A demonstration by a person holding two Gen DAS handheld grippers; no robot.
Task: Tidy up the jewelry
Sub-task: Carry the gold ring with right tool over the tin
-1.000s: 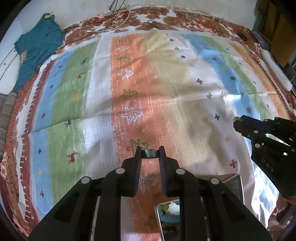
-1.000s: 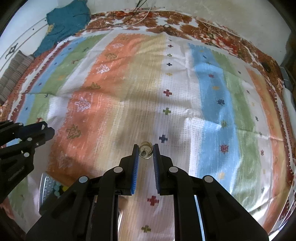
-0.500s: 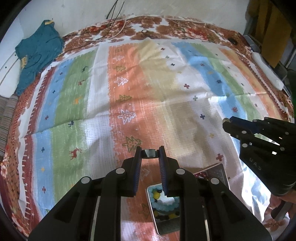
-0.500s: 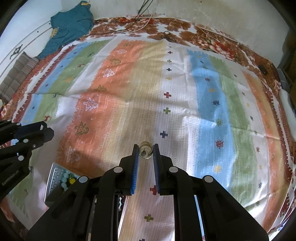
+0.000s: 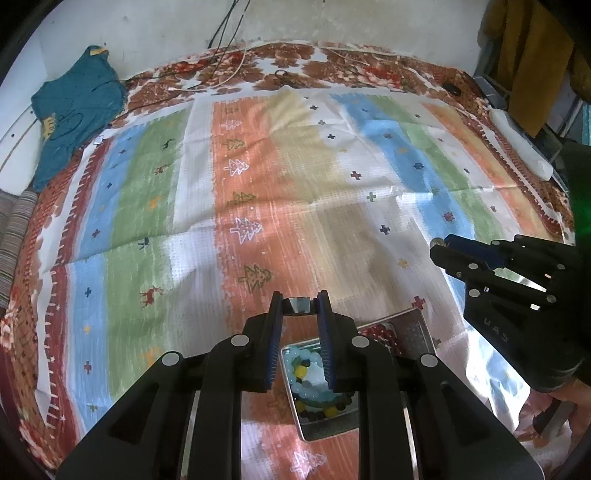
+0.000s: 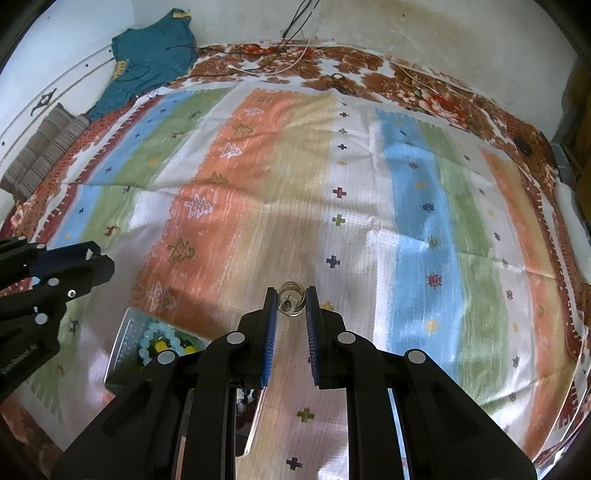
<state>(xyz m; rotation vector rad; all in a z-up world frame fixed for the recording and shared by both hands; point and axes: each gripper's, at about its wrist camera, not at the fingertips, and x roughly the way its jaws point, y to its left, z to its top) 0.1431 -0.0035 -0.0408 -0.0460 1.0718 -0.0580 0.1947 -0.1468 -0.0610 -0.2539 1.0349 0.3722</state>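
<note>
the ring (image 6: 291,303) — a thin coil of gold-coloured wire with a small dangling bit at its middle — sits pinched between the tips of the right gripper (image 6: 291,304), whose blue-padded jaws are drawn in on it from both sides. from the left wrist view the same gripper (image 5: 441,248) shows off to the right, a speck of metal at its tip, with a bit of a hand (image 5: 569,397) below it.

the left gripper (image 5: 300,307) holds a small silvery, mirror-like piece (image 5: 300,305) clamped at its very tips; what exactly it is i cannot tell.

below both grippers, on the cloth, lies an open metal tin (image 5: 328,430) with pale blue, yellow and dark beads (image 5: 310,373) heaped in it. just beside it, touching or nearly so, is a second shiny tray or lid (image 5: 415,328) holding dark red beads (image 5: 376,332). in the right wrist view the tin (image 6: 125,343) shows at lower left, its blue and yellow beads (image 6: 155,338) spilling toward the near edge, partly hidden by the gripper body.

everything rests on a striped cloth (image 5: 258,177) — bands of orange, green, blue and white, with little trees and crosses. under it a brown floral sheet (image 5: 332,66) runs round the edge. a teal garment (image 5: 74,107) lies at the far left corner, and thin cables (image 5: 229,33) trail down the pale wall behind.
</note>
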